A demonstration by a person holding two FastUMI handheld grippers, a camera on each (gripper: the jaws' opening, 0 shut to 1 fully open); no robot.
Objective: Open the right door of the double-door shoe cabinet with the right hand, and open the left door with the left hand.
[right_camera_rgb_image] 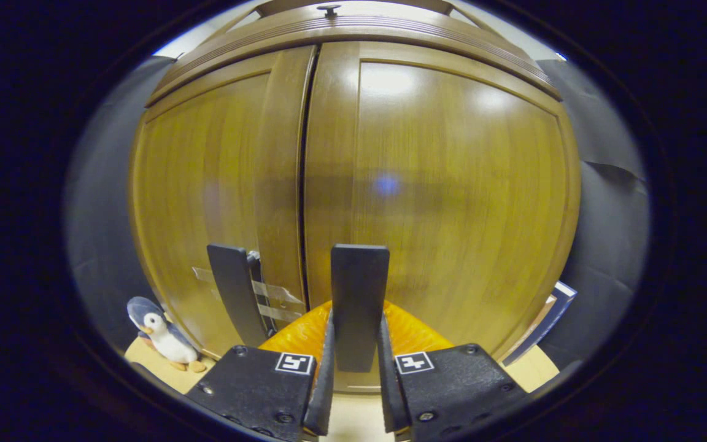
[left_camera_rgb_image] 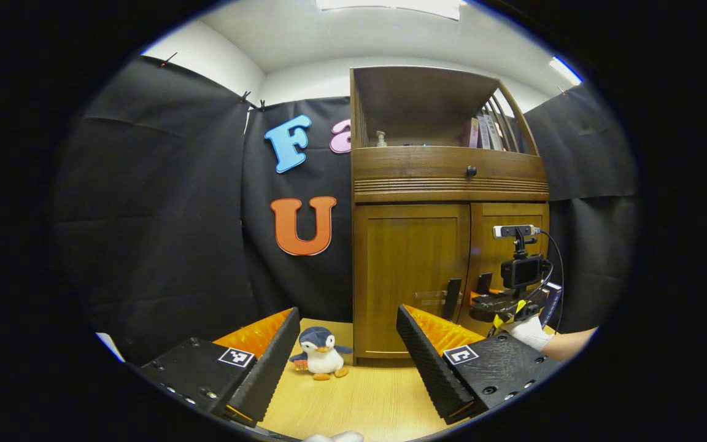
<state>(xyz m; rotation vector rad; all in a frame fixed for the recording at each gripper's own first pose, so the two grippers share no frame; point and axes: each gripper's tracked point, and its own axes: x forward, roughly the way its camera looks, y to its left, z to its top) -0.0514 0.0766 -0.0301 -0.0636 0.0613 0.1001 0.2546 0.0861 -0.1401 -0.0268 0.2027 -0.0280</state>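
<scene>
Shoe cabinet (left_camera_rgb_image: 445,202) stands far right on the table (left_camera_rgb_image: 359,399), both doors flush. Right gripper (right_camera_rgb_image: 356,344) pinches the right door handle (right_camera_rgb_image: 358,294), jaws pressed on it; right door (right_camera_rgb_image: 452,196) closed. Left gripper (left_camera_rgb_image: 347,362) hangs back, jaws spread wide, holding nothing. Left door (left_camera_rgb_image: 409,276) and its handle (right_camera_rgb_image: 234,288) untouched (penguin toy (left_camera_rgb_image: 321,353) sits near the cabinet's left corner).

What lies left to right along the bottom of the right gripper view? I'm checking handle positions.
Penguin → left door handle → right door handle, between the right gripper fingers → book.
</scene>
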